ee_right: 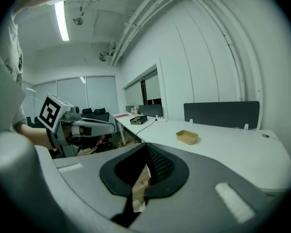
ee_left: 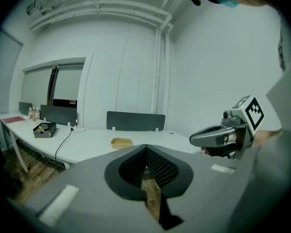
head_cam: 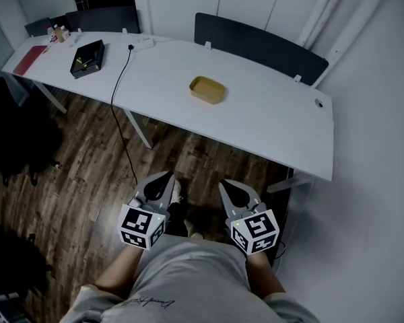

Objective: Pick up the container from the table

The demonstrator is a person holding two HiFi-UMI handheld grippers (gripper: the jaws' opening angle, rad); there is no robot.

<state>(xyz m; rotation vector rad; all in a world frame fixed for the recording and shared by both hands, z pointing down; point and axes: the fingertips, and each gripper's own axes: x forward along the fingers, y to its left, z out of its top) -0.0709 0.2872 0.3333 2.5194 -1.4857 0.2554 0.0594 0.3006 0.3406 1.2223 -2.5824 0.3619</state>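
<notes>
- One wood-plank floor (head_cam: 74, 180) fills the lower left of the head view, running under the furniture.
- A long white table (head_cam: 269, 120) crosses the head view on a slant, its right end near the white wall.
- A dark partition screen (head_cam: 256, 46) stands along the table's far edge.
- The person, in a grey shirt (head_cam: 188, 281), stands back from the table's near edge with both grippers held out in front of the body.
- The left gripper (head_cam: 167, 175) has its jaws pressed together with nothing between them; only floor shows past the tips in its own view.
- The right gripper (head_cam: 224, 182) is likewise closed and empty, beside the left one and well apart from the table.
- A black cable (head_cam: 118, 106) runs across the tabletop and hangs down to the floor.
- A black box (head_cam: 87, 58) sits on the left part of the table.
- A red folder (head_cam: 29, 59) lies flat near the table's left end.
- The container (head_cam: 207, 89), a shallow tan tray with rounded corners, rests alone near the table's middle, open side up, touched by neither gripper.
</notes>
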